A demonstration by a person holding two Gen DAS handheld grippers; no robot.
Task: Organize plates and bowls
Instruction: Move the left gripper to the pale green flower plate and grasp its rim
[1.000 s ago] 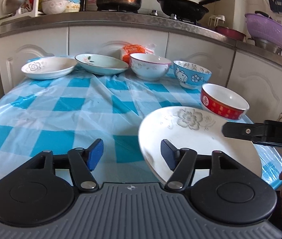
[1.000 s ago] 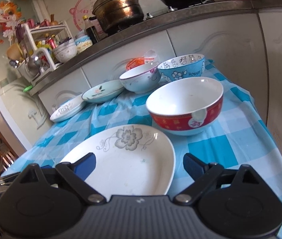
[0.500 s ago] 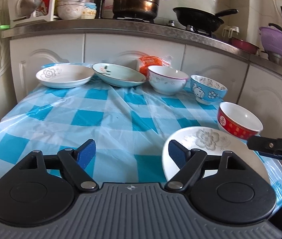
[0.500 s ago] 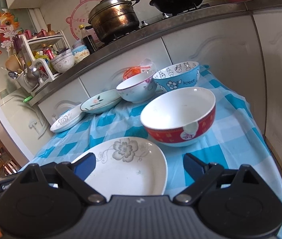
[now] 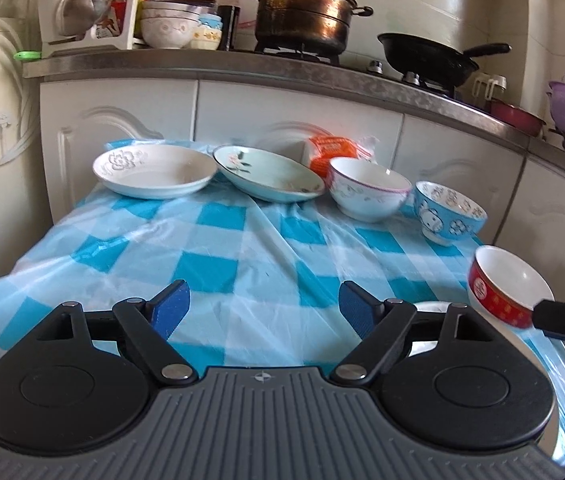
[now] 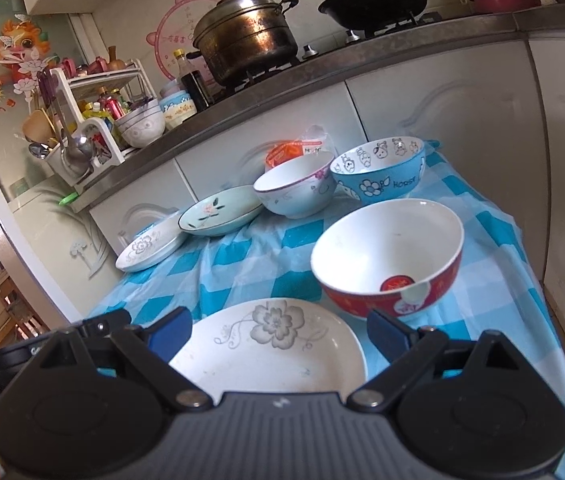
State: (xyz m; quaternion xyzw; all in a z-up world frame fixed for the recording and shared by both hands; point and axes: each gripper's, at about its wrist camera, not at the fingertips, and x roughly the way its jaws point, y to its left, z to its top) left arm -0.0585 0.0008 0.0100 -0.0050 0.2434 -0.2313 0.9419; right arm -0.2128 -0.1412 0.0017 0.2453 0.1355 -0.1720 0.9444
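My left gripper (image 5: 261, 296) is open above bare checked cloth, nothing between its fingers. To its right a sliver of the white flower plate (image 5: 430, 306) shows beside the red bowl (image 5: 502, 284). My right gripper (image 6: 278, 324) is open too, hovering over the near part of that flower plate (image 6: 266, 352), pads apart from it. The red bowl (image 6: 390, 256) stands just beyond. Along the far edge sit a white plate (image 5: 154, 172), a pale green plate (image 5: 266, 172), a white bowl (image 5: 368, 190) and a blue cartoon bowl (image 5: 448, 212).
An orange packet (image 5: 330, 150) lies behind the bowls against the white cabinets. The counter above carries a steel pot (image 5: 302, 8), a black pan (image 5: 426, 56), stacked bowls and a utensil rack (image 5: 82, 12). The table's right edge drops off past the red bowl.
The left gripper's jaws widened and it drew back and left from the flower plate, which now lies at the right edge of its view. The right gripper hardly moved.
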